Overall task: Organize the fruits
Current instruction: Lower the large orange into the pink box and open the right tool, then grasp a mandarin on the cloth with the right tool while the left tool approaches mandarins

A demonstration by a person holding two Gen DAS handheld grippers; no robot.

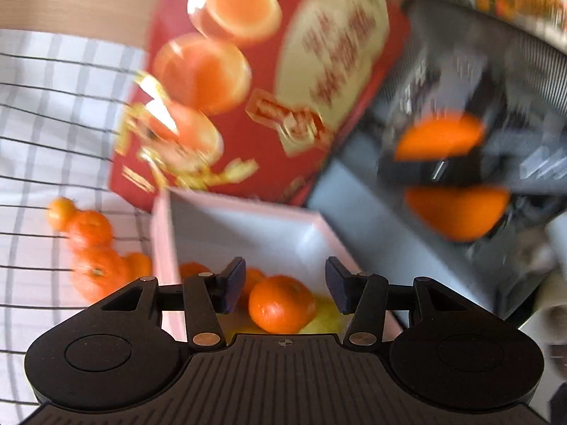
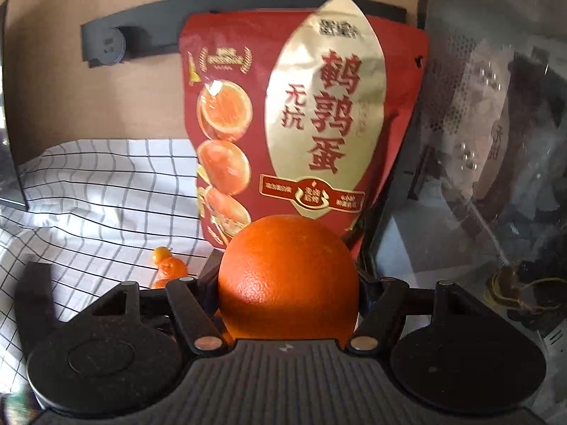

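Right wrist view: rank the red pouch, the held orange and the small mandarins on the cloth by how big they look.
1. Red pouch, fills most of the middle.
2. Orange, held in the right tool; it sits close to the camera, so it looks bigger than it is.
3. Mandarins, smallest, farther off on the cloth.

Glossy foil pouch (image 2: 301,134); pebbled, shiny-skinned orange (image 2: 287,279); matt black plastic tongs (image 2: 287,283) with metal rivets (image 2: 205,344); wrinkled checked cloth (image 2: 106,191); smooth matt box (image 1: 269,233); clear crinkled plastic bag (image 2: 496,141).
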